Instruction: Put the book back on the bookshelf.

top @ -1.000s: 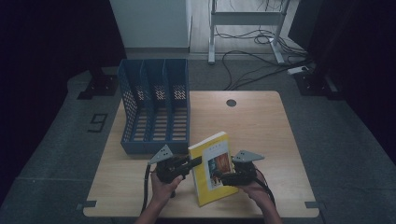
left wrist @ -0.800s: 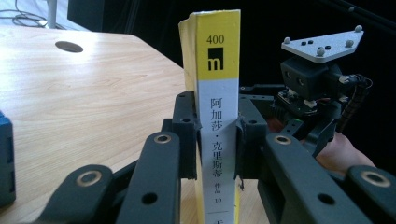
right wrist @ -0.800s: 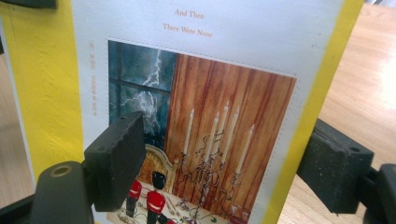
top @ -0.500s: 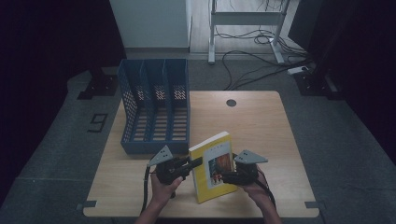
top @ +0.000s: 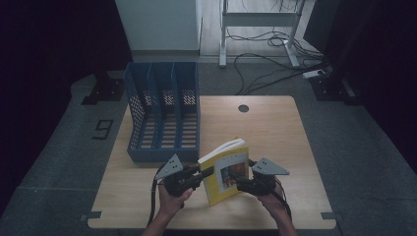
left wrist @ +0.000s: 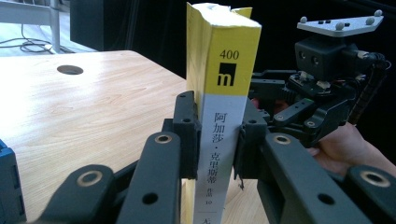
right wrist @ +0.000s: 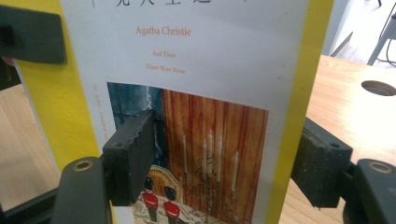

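Yellow and white, the paperback book (top: 227, 169) stands almost upright near the front edge of the wooden table (top: 275, 128), between the two grippers and just in front of the blue file organizer (top: 164, 113). The left gripper (top: 199, 173) is clenched on the spine; in the left gripper view both pads press the book's two covers. The right gripper (top: 244, 183) faces the front cover, and its jaws have just been closing, but in the right gripper view one pad lies in front of the cover and the other stands beside the book's edge, so nothing is pinched there yet. To do this step well, the person should probably keep the left grip firm and the book vertical, and bring the right jaws squarely over the open edge before closing them. Otherwise the book may twist or the pages may fan out.
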Available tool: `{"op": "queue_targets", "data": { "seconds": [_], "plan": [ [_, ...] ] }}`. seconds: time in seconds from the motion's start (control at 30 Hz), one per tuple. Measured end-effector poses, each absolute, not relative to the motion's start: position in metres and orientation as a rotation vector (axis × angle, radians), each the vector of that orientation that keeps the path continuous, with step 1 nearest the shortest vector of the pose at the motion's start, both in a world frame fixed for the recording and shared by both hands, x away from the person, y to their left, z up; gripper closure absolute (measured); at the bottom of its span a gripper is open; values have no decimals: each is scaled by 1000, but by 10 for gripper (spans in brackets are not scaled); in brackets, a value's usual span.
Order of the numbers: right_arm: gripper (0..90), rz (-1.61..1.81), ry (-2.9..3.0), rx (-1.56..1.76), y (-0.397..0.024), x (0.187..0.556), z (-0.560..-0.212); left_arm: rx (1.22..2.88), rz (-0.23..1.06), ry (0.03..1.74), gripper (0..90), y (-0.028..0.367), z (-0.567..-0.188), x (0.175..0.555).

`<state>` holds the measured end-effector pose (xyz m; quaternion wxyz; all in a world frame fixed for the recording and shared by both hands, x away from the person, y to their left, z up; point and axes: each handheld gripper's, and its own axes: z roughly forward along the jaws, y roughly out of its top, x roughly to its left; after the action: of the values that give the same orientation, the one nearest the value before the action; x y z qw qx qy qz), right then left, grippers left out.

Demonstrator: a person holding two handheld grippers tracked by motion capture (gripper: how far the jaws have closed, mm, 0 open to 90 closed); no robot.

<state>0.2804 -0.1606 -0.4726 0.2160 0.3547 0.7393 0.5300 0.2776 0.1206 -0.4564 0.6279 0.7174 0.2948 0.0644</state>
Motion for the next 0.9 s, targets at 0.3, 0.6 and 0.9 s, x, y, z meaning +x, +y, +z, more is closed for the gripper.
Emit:
{"op": "queue_targets", "data": {
  "seconds": [0.3, 0.6, 0.9],
  "plan": [
    [304, 1468, 2038, 989, -161, 282, -475, 1640, 110, 679, 717, 119, -458, 280],
    [305, 1465, 2048, 967, -158, 281, -476, 1648, 123, 687, 711, 116, -458, 279],
    [305, 1457, 2054, 948, -156, 280, -476, 1656, 139, 701, 704, 112, -460, 279]
  ]
}}
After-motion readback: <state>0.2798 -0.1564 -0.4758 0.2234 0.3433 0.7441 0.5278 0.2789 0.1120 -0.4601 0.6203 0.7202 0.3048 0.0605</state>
